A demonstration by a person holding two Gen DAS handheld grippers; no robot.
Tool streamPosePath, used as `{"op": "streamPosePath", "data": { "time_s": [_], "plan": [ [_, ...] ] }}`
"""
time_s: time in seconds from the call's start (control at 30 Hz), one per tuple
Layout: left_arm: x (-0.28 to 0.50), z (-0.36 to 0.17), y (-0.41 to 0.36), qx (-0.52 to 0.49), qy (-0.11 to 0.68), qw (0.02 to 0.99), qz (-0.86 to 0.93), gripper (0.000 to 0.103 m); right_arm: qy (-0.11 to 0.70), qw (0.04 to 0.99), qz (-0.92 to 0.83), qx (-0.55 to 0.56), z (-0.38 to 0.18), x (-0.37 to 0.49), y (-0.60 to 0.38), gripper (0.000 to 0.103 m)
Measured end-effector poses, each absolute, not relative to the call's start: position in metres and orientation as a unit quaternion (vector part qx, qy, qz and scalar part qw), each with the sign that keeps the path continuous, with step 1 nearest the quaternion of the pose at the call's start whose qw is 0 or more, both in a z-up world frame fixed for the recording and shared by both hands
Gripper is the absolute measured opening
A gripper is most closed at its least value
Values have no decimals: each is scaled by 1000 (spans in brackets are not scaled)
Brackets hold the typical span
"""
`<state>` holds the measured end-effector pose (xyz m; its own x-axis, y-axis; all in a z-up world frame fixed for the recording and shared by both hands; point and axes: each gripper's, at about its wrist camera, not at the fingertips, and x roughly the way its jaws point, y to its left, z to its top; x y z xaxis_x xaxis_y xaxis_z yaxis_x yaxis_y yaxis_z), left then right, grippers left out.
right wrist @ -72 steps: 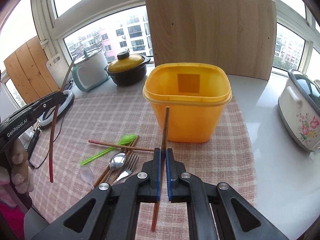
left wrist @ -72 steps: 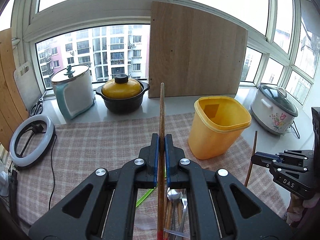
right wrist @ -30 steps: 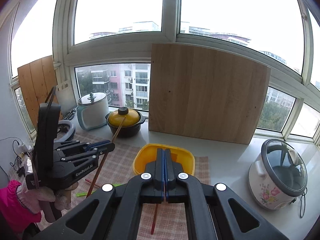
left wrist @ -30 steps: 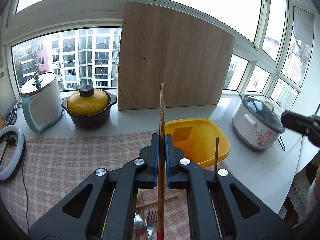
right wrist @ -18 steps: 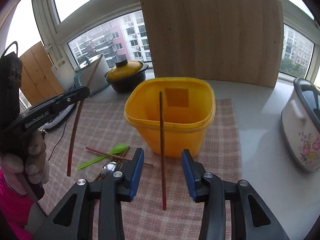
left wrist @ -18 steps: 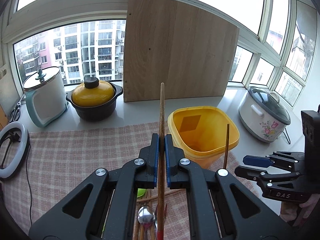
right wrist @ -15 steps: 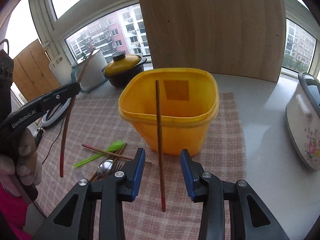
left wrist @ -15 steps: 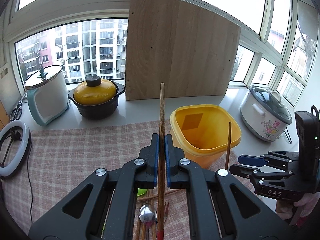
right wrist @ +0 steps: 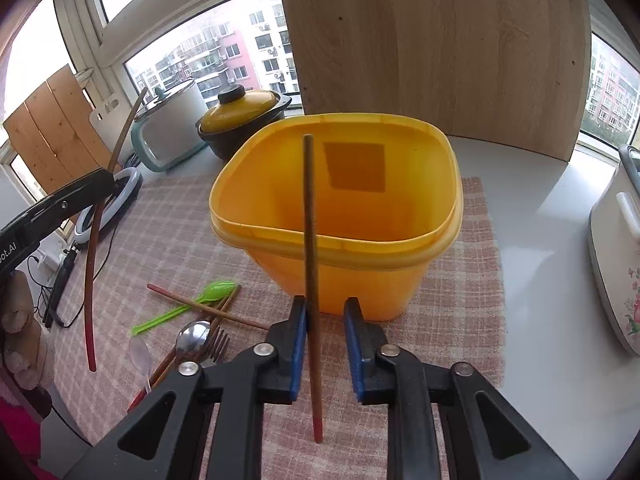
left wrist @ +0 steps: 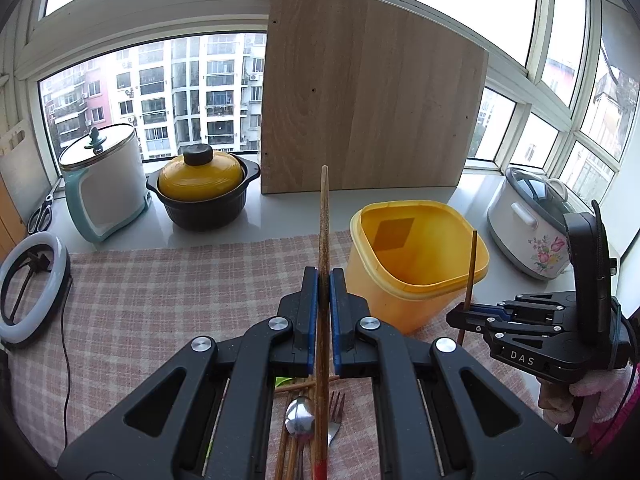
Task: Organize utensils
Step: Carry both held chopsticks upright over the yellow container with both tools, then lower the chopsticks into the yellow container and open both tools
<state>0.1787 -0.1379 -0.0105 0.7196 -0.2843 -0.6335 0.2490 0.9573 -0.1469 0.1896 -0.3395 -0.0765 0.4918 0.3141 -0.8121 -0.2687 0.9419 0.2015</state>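
Observation:
My left gripper (left wrist: 324, 280) is shut on a brown chopstick (left wrist: 323, 220) with a red end, held upright above the checked cloth. In the right wrist view my right gripper (right wrist: 324, 308) hangs in front of the yellow bin (right wrist: 360, 288). Its jaws are closing. A second chopstick (right wrist: 309, 208) stands between them, resting against the left pad, with a gap to the right pad. Its top reaches over the bin's near rim. A pile lies on the cloth left of the bin: green spoon (right wrist: 218, 290), metal spoon (right wrist: 194, 334), fork (right wrist: 218, 346) and more chopsticks (right wrist: 208, 308).
A tall wooden board (left wrist: 368, 92) leans on the window behind the bin. A black pot with a yellow lid (left wrist: 200, 192) and a white cooker (left wrist: 102, 184) stand at the back left, a flowered rice cooker (left wrist: 532, 224) at the right, a ring light (left wrist: 28, 276) at the far left.
My right gripper came down to the bin, opened and let the chopstick stand loose; its jaws are now narrower than half a second ago. My left gripper has kept still with its chopstick.

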Motion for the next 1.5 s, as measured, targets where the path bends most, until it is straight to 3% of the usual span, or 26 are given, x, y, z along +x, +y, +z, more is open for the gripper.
{"op": "streamPosePath", "data": {
  "time_s": [0.07,0.97,1.5],
  "plan": [
    [179,-11,-138,-28,346,926,-145,4,473,865,167,28,-74,188,-341,4],
    [248,43,-172,-125,278,932,-196,4,337,917,198,82,71,140,-388,4],
    [273,54,-195,-115,237,945,-195,4,319,930,162,80,73,175,-393,4]
  ]
}}
